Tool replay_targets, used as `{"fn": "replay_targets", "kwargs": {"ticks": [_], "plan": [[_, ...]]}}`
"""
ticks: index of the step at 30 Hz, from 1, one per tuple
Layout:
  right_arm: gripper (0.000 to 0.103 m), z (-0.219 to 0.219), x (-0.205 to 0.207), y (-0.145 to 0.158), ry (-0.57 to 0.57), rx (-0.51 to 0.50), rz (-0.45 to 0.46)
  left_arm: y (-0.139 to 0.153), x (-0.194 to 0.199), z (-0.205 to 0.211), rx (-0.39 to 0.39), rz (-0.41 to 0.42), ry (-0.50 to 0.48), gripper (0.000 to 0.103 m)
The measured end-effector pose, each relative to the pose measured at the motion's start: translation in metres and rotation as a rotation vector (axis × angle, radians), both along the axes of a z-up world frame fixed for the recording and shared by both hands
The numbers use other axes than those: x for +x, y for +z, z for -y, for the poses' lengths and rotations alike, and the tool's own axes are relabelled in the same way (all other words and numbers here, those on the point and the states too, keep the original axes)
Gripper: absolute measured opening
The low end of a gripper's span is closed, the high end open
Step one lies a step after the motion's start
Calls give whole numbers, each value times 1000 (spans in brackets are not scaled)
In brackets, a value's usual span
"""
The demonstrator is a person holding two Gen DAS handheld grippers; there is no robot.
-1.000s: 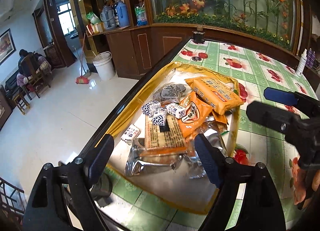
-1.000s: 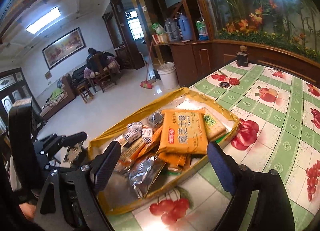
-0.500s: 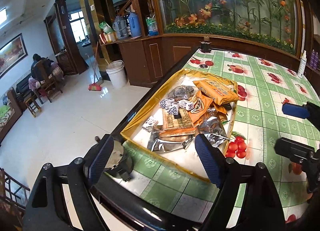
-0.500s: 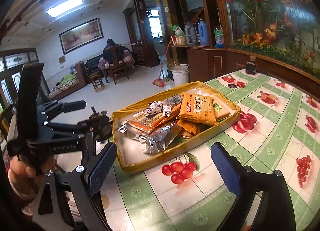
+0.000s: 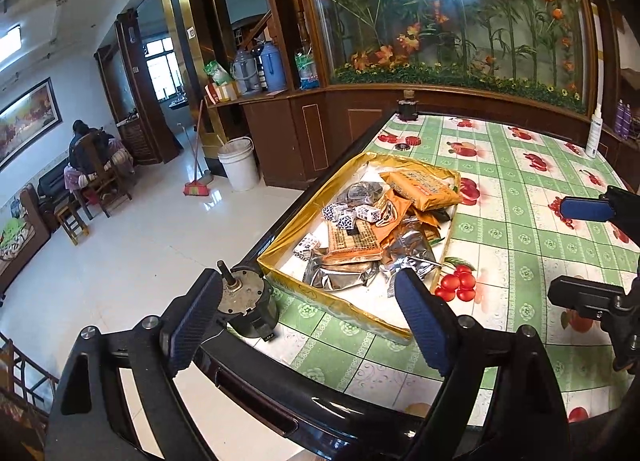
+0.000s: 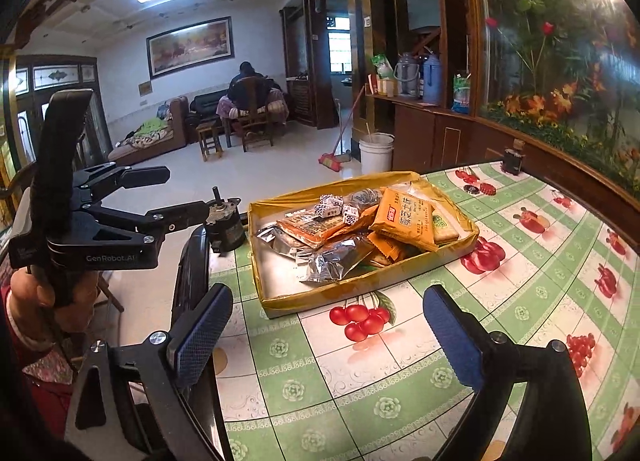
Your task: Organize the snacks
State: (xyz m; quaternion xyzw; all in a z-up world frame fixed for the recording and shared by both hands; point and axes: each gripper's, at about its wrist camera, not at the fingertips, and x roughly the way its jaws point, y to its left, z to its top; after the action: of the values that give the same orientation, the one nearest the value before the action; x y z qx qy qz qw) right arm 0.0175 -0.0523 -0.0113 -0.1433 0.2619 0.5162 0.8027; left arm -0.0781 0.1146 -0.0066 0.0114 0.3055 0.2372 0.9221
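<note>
Right wrist view shows the shallow gold-foil cardboard tray (image 6: 360,289) resting on the green-and-white fruit-print tablecloth (image 6: 520,301), at about twelve o'clock from the right gripper (image 6: 328,331), whose blue-padded jaws stand wide with nothing between them. Piled in the tray are an orange rectangular biscuit packet (image 6: 406,217), crinkled silver foil pouches (image 6: 340,257) and small black-and-white wrapped candies (image 6: 330,203). These look light, soft and slippery; the biscuits probably crush easily, so a gentle pinch across a packet's short sides or a sealed end seems wisest. In the left wrist view the tray (image 5: 352,311) lies near, at twelve to one o'clock from the left gripper (image 5: 308,325); its jaws are opening and empty, the left finger beside a small grey metal motor (image 5: 248,301) at the table edge.
</note>
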Motion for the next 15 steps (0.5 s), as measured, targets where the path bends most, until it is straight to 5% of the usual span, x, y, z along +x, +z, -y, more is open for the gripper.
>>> {"fn": "replay_targets", "kwargs": {"ticks": [15], "plan": [[97,5,-16,30,46,17,101,30,-13,24,42,91,-35,90]]}}
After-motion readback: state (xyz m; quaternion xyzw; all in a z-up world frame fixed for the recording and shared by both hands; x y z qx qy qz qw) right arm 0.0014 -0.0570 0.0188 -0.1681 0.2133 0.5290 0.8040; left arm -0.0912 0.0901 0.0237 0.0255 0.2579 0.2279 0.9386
